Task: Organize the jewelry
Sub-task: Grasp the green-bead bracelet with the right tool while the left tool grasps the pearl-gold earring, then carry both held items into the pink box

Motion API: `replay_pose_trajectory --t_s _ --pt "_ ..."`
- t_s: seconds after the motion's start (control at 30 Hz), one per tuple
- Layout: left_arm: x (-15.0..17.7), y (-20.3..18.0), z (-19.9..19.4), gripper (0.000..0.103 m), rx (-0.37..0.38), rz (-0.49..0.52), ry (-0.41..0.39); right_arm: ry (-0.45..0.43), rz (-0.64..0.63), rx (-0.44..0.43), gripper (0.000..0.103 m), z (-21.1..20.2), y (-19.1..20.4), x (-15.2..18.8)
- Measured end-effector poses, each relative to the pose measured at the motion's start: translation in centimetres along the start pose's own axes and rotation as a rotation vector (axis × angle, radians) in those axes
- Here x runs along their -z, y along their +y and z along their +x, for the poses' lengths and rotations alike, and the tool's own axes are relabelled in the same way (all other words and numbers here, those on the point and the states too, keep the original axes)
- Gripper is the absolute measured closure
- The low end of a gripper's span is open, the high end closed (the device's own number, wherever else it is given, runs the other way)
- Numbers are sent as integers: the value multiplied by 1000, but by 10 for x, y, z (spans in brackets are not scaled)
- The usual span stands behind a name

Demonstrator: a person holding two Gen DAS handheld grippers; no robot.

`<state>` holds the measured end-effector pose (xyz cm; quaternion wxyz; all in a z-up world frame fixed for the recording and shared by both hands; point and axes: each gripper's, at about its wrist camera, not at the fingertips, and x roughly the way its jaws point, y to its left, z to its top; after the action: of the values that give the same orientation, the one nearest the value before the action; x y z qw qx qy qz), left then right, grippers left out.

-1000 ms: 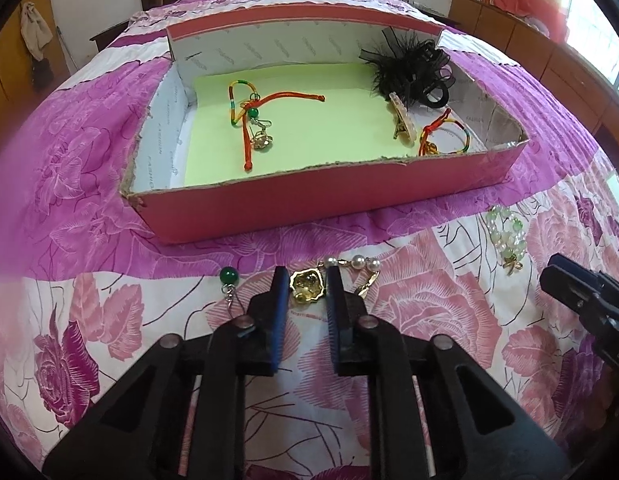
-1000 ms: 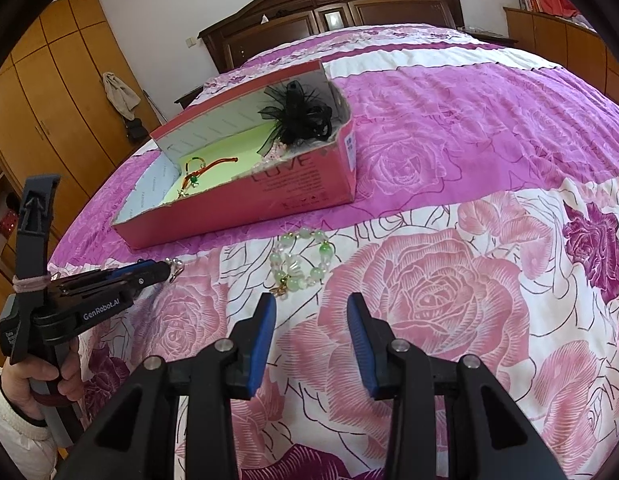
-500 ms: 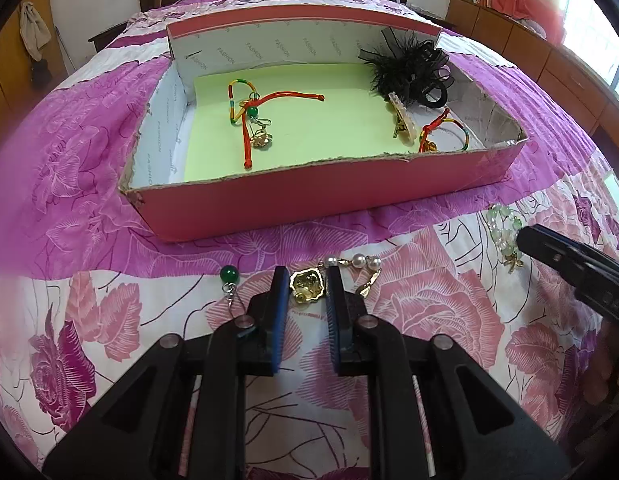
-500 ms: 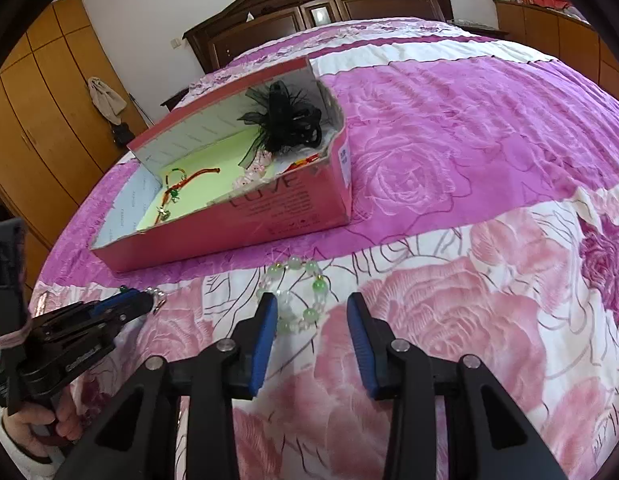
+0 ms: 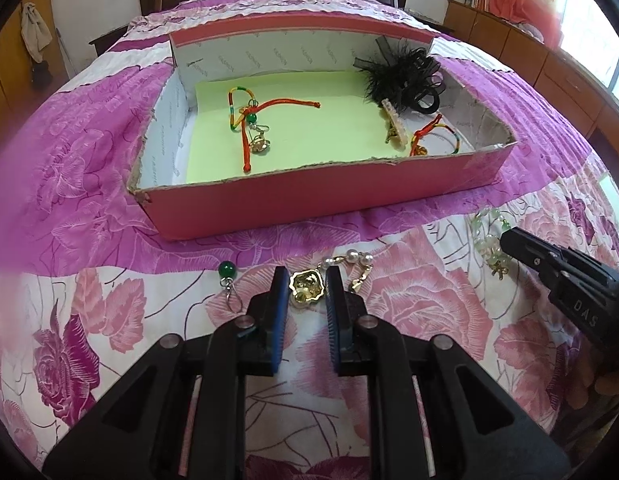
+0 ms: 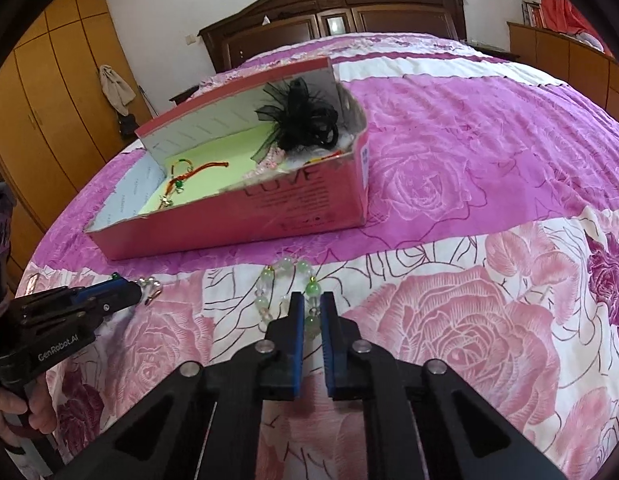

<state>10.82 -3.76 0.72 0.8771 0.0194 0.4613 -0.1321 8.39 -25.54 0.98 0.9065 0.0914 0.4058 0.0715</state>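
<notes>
On the rose-patterned bedspread (image 5: 429, 304), the pink box (image 5: 309, 200) lay exactly where it had a second earlier. The right gripper (image 6: 312, 312), wide apart then, had since clamped onto the pale green bead bracelet (image 6: 287, 280) lying before the box. The left gripper (image 5: 307, 286) stayed put, still clenched on the gold pendant (image 5: 306, 289) of a pearl chain (image 5: 355, 257), a green bead earring (image 5: 226, 270) just beside it.
</notes>
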Motion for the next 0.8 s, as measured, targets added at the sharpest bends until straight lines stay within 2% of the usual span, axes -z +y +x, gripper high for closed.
replay_pose_trajectory --t_s 0.4,0.8 --pt "-4 -9 -39 93 24 18 -96 -104 -100 -16 94 -40 30 5" --pt "-7 -13 -69 93 42 31 -185 -186 -128 -39 94 -64 48 -2"
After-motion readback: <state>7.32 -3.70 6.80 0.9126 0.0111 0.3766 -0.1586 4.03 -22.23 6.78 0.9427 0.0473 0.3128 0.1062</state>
